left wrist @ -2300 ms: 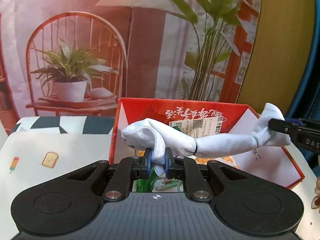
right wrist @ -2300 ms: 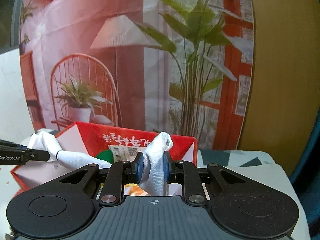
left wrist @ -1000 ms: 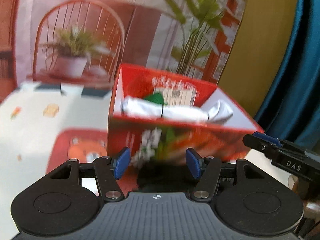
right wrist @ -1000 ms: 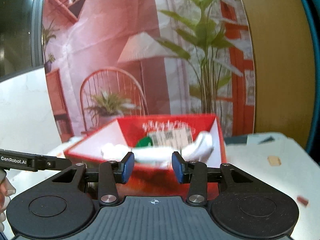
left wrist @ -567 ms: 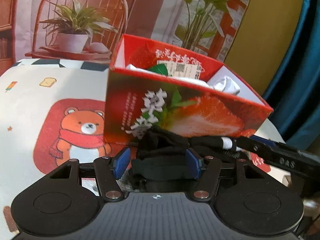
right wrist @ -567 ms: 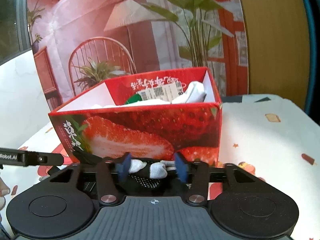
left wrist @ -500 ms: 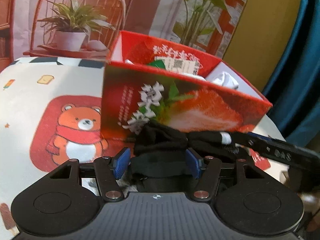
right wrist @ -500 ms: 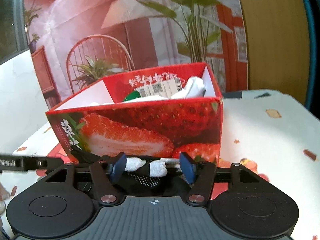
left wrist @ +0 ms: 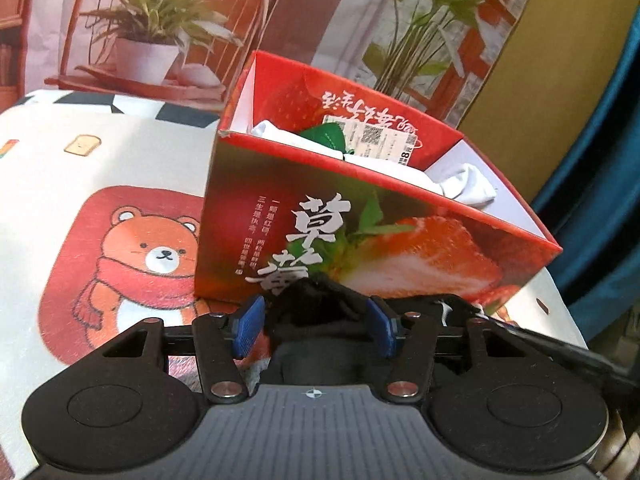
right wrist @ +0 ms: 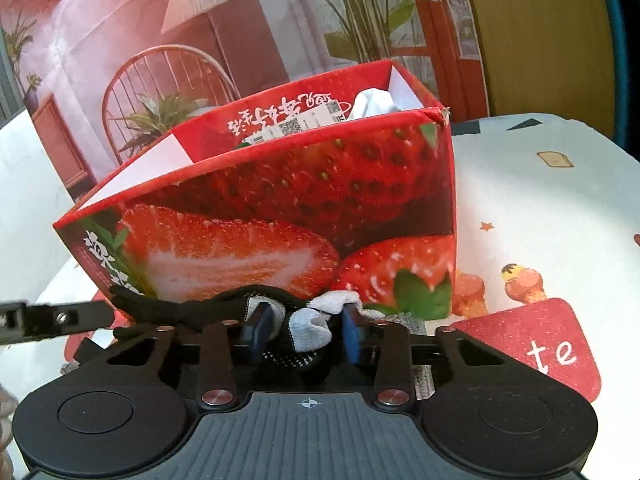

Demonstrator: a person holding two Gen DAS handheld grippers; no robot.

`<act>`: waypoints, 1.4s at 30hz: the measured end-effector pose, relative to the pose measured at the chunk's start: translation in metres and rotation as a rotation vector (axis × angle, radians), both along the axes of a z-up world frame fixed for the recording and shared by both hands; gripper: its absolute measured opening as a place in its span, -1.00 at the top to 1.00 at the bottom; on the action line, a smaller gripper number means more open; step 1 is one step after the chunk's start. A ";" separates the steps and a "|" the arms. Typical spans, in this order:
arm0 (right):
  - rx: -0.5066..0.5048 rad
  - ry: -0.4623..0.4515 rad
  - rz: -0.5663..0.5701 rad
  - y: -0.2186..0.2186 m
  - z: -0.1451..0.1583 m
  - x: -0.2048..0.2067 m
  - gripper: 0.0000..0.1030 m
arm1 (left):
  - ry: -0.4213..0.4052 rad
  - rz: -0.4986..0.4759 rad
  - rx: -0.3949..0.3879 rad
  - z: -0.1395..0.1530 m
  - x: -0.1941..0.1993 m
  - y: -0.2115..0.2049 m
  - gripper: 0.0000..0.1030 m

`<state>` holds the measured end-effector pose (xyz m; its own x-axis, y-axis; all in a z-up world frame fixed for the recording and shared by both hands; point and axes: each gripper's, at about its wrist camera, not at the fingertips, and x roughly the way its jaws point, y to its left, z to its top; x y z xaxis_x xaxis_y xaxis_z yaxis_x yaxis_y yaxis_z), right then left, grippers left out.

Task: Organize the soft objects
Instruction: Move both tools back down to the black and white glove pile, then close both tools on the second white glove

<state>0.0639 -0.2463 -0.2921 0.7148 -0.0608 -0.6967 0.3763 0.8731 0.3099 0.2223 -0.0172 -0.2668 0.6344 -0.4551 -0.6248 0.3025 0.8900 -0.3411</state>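
Note:
A red strawberry-print box point(left wrist: 360, 248) point(right wrist: 280, 208) stands on the table with a white tied sock bundle point(left wrist: 468, 188) point(right wrist: 374, 102) and a green item inside. In front of it lies a black glove point(left wrist: 316, 304) with grey-white fingertips point(right wrist: 310, 326). My left gripper point(left wrist: 314, 328) straddles its black end; the jaws are closing and the left pad stands clear of the cloth. My right gripper point(right wrist: 306, 332) is closing on the fingertip end, and its pads touch the cloth on both sides. The left gripper's finger point(right wrist: 56, 318) shows at the left edge of the right wrist view.
The tablecloth point(left wrist: 100, 152) has a bear print point(left wrist: 152, 256) left of the box and a red patch point(right wrist: 540, 348) to its right. A printed backdrop point(left wrist: 160, 20) stands behind the box, and a blue curtain point(left wrist: 600, 160) hangs at the right.
The white sock bundle, held stretched above the box, now lies in it. Both grippers have dropped in front of the box onto the black glove. The right jaws have narrowed around it.

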 end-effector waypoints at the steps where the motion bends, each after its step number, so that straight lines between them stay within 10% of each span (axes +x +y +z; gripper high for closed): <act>1: 0.003 0.000 0.000 0.000 0.000 0.000 0.44 | 0.008 0.002 -0.002 -0.001 0.004 -0.002 -0.15; 12: 0.000 -0.003 0.008 -0.001 -0.002 -0.004 0.58 | 0.073 0.017 -0.023 -0.011 0.023 -0.015 -0.15; 17: -0.006 -0.008 0.009 0.001 0.000 -0.006 0.70 | 0.046 0.018 0.006 -0.009 0.020 -0.014 0.45; 22: -0.003 -0.035 0.014 0.004 0.007 -0.014 0.78 | -0.011 0.002 -0.005 0.002 0.006 -0.011 0.64; 42: -0.034 -0.291 0.055 0.020 0.075 -0.051 0.80 | -0.282 0.050 -0.009 0.065 -0.078 0.003 0.64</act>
<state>0.0131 -0.2261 -0.2166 0.8872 -0.0367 -0.4599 0.2280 0.9014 0.3680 0.1445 -0.0146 -0.2016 0.8044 -0.4240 -0.4160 0.3428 0.9033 -0.2578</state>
